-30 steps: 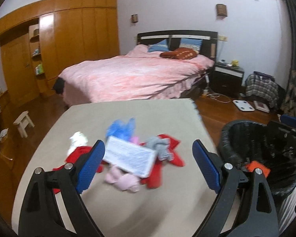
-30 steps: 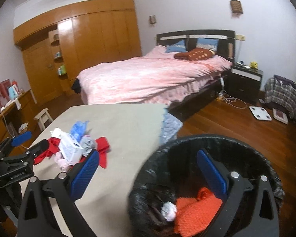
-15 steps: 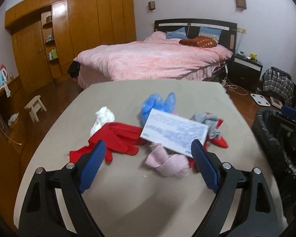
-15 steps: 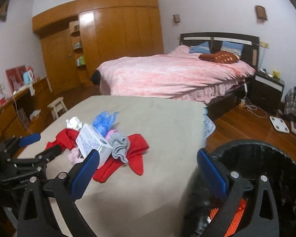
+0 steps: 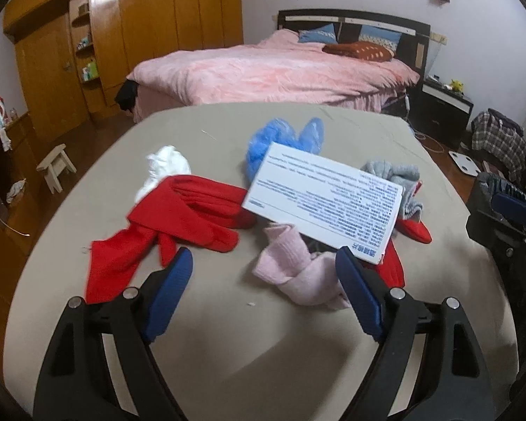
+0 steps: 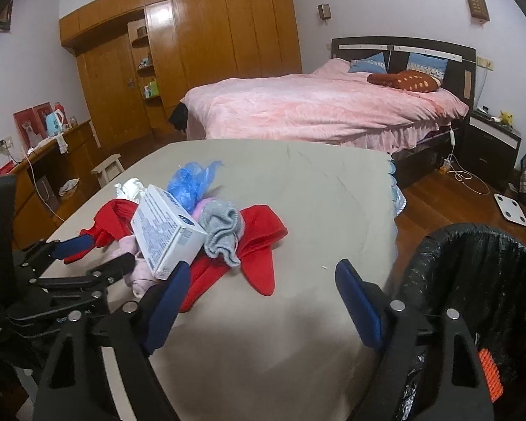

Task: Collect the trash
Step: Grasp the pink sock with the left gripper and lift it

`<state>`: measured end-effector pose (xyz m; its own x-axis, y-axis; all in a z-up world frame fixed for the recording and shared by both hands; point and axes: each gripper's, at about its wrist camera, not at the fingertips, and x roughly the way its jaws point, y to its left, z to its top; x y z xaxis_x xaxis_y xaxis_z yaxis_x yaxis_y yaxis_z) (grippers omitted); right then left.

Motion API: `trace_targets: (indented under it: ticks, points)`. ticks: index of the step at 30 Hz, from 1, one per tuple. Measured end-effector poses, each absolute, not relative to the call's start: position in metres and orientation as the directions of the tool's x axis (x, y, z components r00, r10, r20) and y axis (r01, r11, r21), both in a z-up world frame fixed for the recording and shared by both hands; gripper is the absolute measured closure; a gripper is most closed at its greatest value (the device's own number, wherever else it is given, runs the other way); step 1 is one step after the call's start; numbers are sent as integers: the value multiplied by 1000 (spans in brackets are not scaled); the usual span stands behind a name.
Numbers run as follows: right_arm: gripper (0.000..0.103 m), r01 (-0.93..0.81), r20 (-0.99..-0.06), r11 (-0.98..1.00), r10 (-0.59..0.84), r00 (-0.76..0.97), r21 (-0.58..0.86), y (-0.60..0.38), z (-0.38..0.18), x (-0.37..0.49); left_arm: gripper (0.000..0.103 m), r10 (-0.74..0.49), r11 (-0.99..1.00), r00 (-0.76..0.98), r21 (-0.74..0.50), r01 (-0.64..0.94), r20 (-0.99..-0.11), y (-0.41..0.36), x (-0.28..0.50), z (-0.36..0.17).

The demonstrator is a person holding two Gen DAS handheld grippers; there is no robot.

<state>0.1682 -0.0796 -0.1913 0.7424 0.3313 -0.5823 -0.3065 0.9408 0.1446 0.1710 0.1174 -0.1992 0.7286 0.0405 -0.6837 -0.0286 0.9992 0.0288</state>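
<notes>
A pile lies on the beige table [image 5: 228,333]: a white printed box [image 5: 324,203], red gloves [image 5: 179,217], a pink sock [image 5: 294,270], a grey sock [image 5: 396,175], a blue plastic wad [image 5: 280,137] and a white crumpled tissue [image 5: 166,165]. My left gripper [image 5: 263,273] is open and empty, just in front of the pink sock. My right gripper [image 6: 259,280] is open and empty, over the table right of the pile. The box [image 6: 164,231] and the left gripper [image 6: 70,256] show in the right wrist view. A black-lined trash bin [image 6: 473,280] stands at the table's right, with an orange item [image 6: 489,375] inside.
A pink bed [image 5: 273,70] stands behind the table. Wooden wardrobes [image 5: 140,35] line the left wall. A small stool [image 5: 56,165] and a low cabinet stand on the left. A nightstand [image 5: 442,108], a scale and clothes are on the floor at the right.
Both grippers have swung left from the bin toward the pile. The left gripper has come closer to the pink sock. The bin has slid to the right edge of the right wrist view.
</notes>
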Motion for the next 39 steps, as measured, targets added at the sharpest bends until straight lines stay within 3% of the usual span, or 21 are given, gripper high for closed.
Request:
trace_targets:
  ticks: [4, 7, 12, 16, 17, 39]
  points:
    - [20, -303, -588, 941, 331, 738, 149, -81, -194, 171, 25, -3, 1000, 714, 5, 9, -700, 113, 177, -204]
    - [20, -305, -592, 940, 333, 734, 151, -81, -195, 173, 34, -48, 999, 703, -23, 44, -709, 109, 179, -207]
    - [20, -312, -591, 939, 334, 734, 143, -79, -194, 173, 65, -142, 989, 685, -83, 118, -715, 102, 179, -211]
    - [20, -312, -591, 939, 333, 734, 143, -79, -194, 173, 72, -147, 989, 697, -91, 117, -702, 101, 176, -211]
    - [20, -312, -591, 939, 334, 734, 142, -79, -194, 173, 80, -151, 988, 702, -98, 115, -696, 102, 175, -210]
    - [20, -322, -594, 938, 331, 733, 125, -63, -189, 187, 83, -7, 997, 757, -62, -44, -653, 154, 162, -180]
